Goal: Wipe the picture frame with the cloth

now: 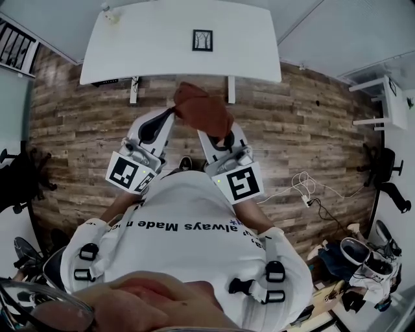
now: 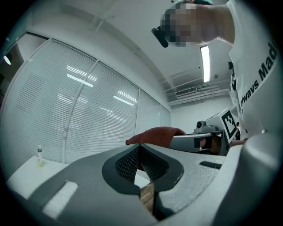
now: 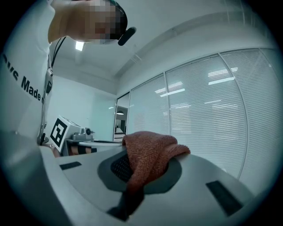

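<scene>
A small black picture frame (image 1: 202,40) stands on the white table (image 1: 149,52), far ahead of both grippers. A reddish-brown cloth (image 1: 203,108) hangs bunched from my right gripper (image 1: 214,133), which is shut on it; in the right gripper view the cloth (image 3: 148,159) fills the gap between the jaws. My left gripper (image 1: 168,115) is held beside it on the left, jaws shut with nothing between them (image 2: 140,148). Its view shows the cloth (image 2: 159,133) just to the right. Both grippers are raised over the wooden floor, short of the table's near edge.
A small bottle (image 1: 107,11) stands at the table's far left corner, also seen as the bottle (image 2: 40,155) in the left gripper view. Cables (image 1: 305,188) lie on the floor at right. A dark chair (image 1: 386,172) and white shelving (image 1: 382,97) are at right.
</scene>
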A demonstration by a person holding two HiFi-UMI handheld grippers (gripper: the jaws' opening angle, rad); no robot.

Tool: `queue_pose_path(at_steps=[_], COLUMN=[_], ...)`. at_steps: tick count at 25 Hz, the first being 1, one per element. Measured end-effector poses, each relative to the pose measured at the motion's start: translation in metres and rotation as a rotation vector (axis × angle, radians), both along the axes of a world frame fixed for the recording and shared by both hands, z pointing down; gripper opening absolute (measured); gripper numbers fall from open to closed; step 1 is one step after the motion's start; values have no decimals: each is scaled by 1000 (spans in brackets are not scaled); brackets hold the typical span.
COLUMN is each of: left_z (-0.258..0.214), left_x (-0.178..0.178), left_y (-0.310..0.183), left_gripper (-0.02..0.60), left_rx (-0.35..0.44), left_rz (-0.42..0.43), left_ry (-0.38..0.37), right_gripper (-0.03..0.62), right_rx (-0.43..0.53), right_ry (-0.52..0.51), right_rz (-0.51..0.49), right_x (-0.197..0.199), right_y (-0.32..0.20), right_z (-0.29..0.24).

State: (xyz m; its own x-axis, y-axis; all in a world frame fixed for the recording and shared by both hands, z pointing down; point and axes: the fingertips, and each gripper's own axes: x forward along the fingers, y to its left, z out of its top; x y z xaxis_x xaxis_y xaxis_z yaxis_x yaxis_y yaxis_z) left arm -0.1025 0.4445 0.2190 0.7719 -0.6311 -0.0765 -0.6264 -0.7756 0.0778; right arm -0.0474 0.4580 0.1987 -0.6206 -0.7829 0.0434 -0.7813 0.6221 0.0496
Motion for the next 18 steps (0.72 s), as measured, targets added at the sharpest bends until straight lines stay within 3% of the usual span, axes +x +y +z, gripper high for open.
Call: queue_pose_path(at_steps=[7,12,18], left_z=[4,3,-7], left_x=[-19,-33,-15], left_y=[-2,-22,-55], left_gripper=[3,3,3], left_rx=[-13,-11,24], left_rz=[14,16,-16], left_ry=[3,9,0], right_gripper=[20,20,20], right_rx=[-19,-87,0], right_ry=[-6,53,10], right_rz=[12,10,-19], right_x=[-21,-30,-14], right_y=[-1,-23,-60], right_z=[4,20,1])
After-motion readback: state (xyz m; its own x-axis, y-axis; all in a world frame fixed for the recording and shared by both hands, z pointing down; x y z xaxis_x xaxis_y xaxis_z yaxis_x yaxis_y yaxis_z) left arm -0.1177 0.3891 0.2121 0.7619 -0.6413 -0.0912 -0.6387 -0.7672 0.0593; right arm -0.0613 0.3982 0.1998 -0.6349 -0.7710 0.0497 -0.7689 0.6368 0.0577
